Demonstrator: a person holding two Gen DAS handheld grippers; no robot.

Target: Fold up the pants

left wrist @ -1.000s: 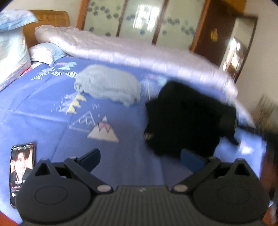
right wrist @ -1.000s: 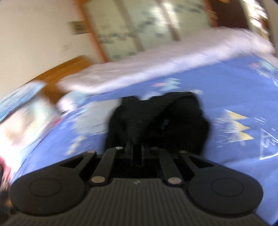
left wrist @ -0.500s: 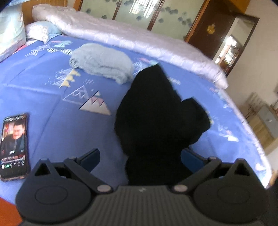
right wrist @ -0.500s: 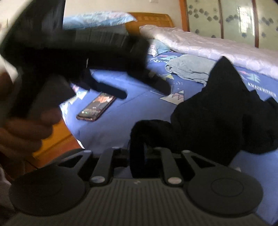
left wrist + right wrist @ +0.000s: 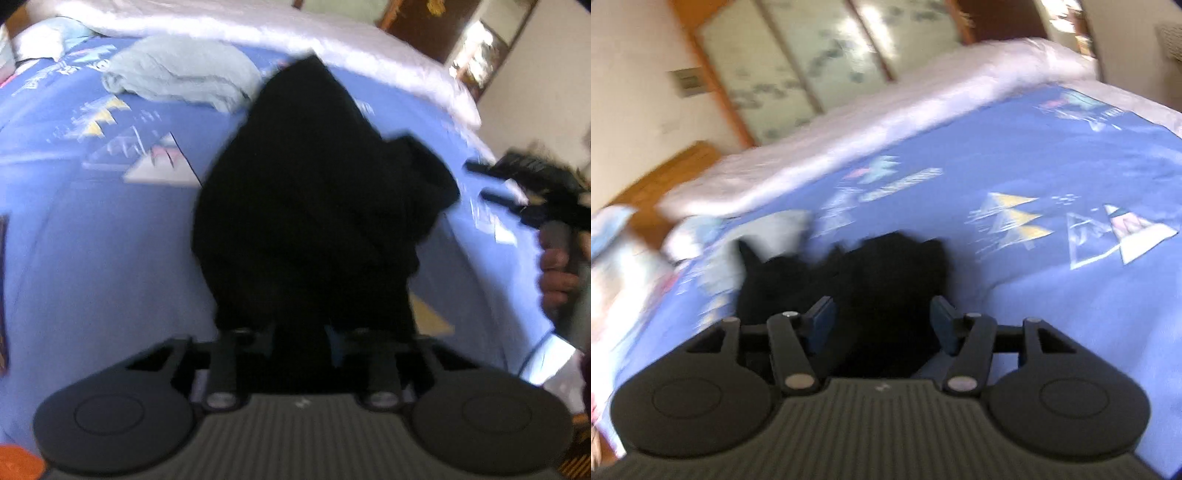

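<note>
Two grips are changing at once, and that is your risk. Your left gripper (image 5: 299, 343) has just been closing and now pinches a bunched fold of the black pants (image 5: 314, 206); you may have caught several layers, so the fold will drag crooked. Your right gripper (image 5: 879, 323) has just been opening, its pads spread with dark cloth between them but not pressed, so that side can slump. The pants lie crumpled mid-bed on the blue bedsheet (image 5: 92, 240), near the folded grey cloth (image 5: 181, 77), which a wide sweep could snag.
</note>
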